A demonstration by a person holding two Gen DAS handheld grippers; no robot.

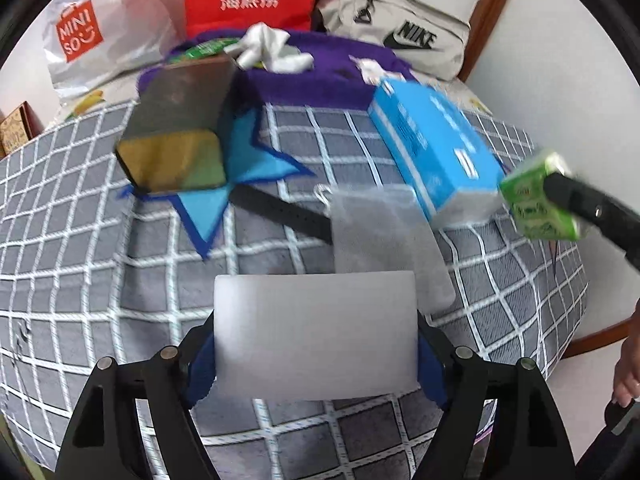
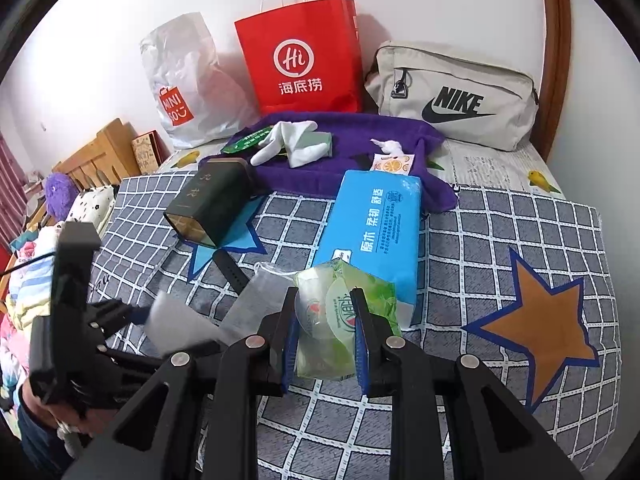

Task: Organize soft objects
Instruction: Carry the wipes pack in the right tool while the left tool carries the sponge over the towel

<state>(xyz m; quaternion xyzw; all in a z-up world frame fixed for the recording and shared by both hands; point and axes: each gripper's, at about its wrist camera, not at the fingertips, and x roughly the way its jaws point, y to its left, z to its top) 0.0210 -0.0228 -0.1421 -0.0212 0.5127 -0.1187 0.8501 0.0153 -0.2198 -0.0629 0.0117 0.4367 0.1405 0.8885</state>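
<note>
My left gripper (image 1: 316, 344) is shut on a white soft pack (image 1: 316, 332) and holds it above the checked bedspread (image 1: 120, 280). It also shows in the right wrist view (image 2: 136, 316), with the white pack (image 2: 176, 328) blurred. My right gripper (image 2: 326, 336) is shut on a green wet-wipes pack (image 2: 340, 320), which also shows in the left wrist view (image 1: 536, 196). A blue tissue pack (image 2: 376, 232) lies just beyond it. A grey mesh pouch (image 1: 380, 232) lies on the bed between the grippers. A purple towel (image 2: 360, 140) with white gloves (image 2: 292, 144) lies farther back.
A dark box (image 2: 212, 204) lies on its side on the left beside a black strap (image 2: 230, 270). A red paper bag (image 2: 300, 56), a white Miniso bag (image 2: 184, 84) and a beige Nike bag (image 2: 456, 96) stand against the wall. Wooden bed frame (image 2: 556, 40) on the right.
</note>
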